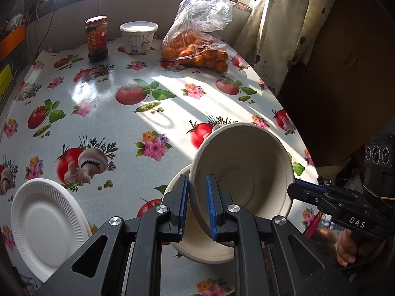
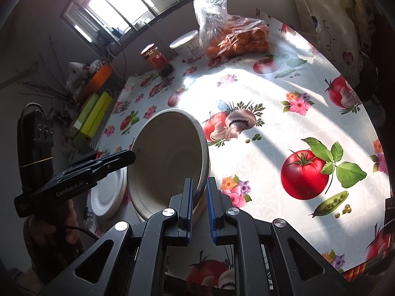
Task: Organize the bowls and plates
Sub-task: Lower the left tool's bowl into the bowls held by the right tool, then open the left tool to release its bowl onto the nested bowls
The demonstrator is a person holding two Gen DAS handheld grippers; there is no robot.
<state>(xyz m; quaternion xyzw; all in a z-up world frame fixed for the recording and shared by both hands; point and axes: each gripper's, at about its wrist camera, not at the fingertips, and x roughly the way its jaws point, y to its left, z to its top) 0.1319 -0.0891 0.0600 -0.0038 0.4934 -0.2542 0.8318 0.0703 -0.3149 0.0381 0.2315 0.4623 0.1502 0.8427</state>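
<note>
A beige paper bowl [image 1: 244, 167] hangs tilted over the table, held at two sides of its rim. My left gripper [image 1: 197, 197] is shut on the bowl's near-left rim, one pad outside and one inside. My right gripper [image 1: 292, 190] reaches in from the right and grips the opposite rim. In the right wrist view the same bowl [image 2: 167, 160] has its rim between my right gripper [image 2: 200, 194], with my left gripper [image 2: 132, 156] at its far side. Directly beneath lies a second beige bowl [image 1: 209, 256]. A white ribbed plate [image 1: 47, 224] lies to the left, seen as a small stack of plates [image 2: 108, 197].
At the table's far end stand a red-labelled jar [image 1: 96, 39], a white lidded tub [image 1: 138, 37] and a plastic bag of oranges [image 1: 197, 51]. The patterned tablecloth [image 1: 111, 123] covers the table; its right edge drops off near a curtain [image 1: 279, 24]. A hand [image 1: 345, 251] holds the right gripper.
</note>
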